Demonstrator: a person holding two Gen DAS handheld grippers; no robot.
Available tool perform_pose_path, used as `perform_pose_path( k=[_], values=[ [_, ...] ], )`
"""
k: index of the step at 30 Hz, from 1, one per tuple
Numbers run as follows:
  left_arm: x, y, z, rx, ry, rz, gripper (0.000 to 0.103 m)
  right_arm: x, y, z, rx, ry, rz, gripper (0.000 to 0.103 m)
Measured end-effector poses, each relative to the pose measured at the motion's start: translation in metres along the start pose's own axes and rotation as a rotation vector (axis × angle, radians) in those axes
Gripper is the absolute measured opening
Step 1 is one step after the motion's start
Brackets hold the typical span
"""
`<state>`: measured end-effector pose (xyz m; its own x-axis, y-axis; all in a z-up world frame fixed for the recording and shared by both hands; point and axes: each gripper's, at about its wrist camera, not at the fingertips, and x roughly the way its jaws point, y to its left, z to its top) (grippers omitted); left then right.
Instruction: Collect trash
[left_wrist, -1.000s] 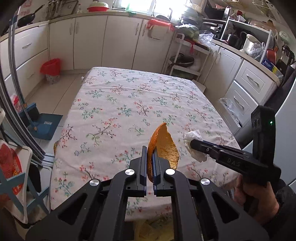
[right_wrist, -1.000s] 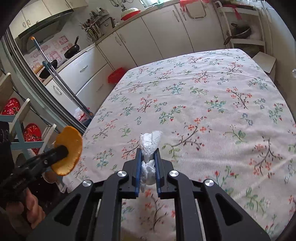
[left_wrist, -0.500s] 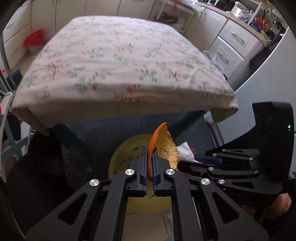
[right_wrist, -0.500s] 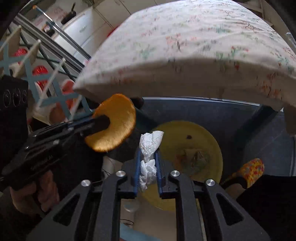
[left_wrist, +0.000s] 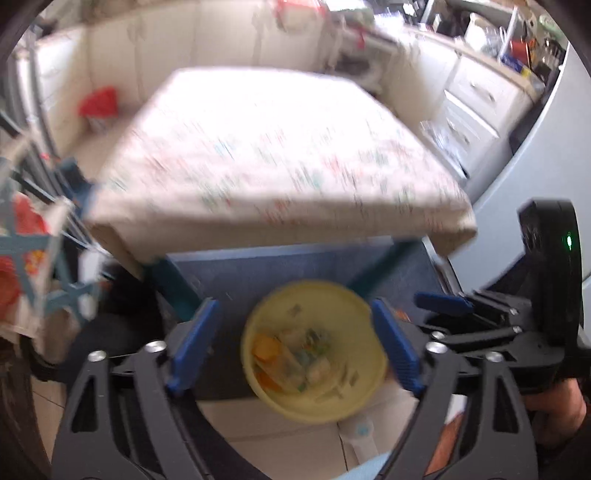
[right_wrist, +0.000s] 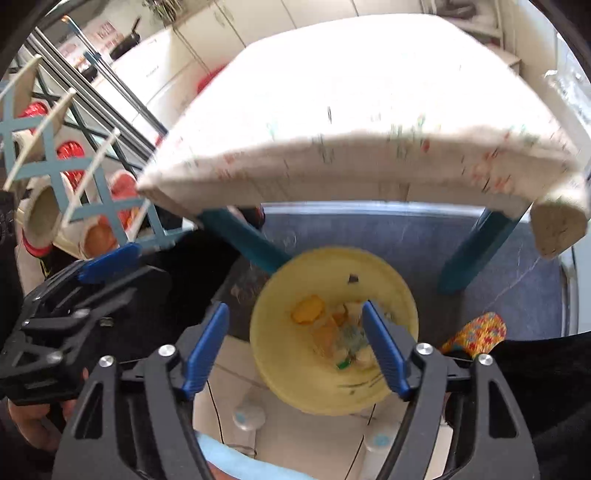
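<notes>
yellow bin (right_wrist: 334, 332) on floor, just past desk (left_wrist: 280, 158) near edge, scraps inside | I have it straight below both grippers | left gripper (left_wrist: 295, 349) fingers opening, nothing between | right gripper (right_wrist: 295, 345) same, empty | next trash lies desk-side, neither hand clearly nearer

A home kitchen, it seems through the blur: white cabinets (left_wrist: 476, 99), a floral-clothed table (left_wrist: 280, 155), hanging pans (right_wrist: 127, 31).

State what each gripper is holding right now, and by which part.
Nothing is held. The left gripper and right gripper both hang over the yellow bin, jaws opening with nothing between them.
</notes>
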<state>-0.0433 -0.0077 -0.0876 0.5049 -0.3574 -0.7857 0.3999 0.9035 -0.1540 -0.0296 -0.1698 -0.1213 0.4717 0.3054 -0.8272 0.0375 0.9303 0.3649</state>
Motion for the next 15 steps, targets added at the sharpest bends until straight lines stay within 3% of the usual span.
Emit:
perform_pose_path(
  k=[4, 6, 10, 15],
  values=[
    [-0.055, -0.009, 0.013, 0.030, -0.184, 0.176, 0.095, -0.038, 0.008, 0.004, -0.012, -0.136, -0.036, 0.080],
    [-0.080, -0.012, 0.019, 0.038, -0.257, 0.215, 0.095, -0.059, 0.013, 0.007, -0.019, -0.204, -0.062, 0.083],
    [-0.123, -0.015, 0.030, -0.006, -0.298, 0.152, 0.095, -0.116, 0.030, 0.008, -0.035, -0.350, -0.088, 0.091],
    [-0.165, -0.021, 0.037, -0.043, -0.324, 0.109, 0.095, -0.178, 0.054, 0.003, -0.081, -0.494, -0.056, 0.096]
  ],
)
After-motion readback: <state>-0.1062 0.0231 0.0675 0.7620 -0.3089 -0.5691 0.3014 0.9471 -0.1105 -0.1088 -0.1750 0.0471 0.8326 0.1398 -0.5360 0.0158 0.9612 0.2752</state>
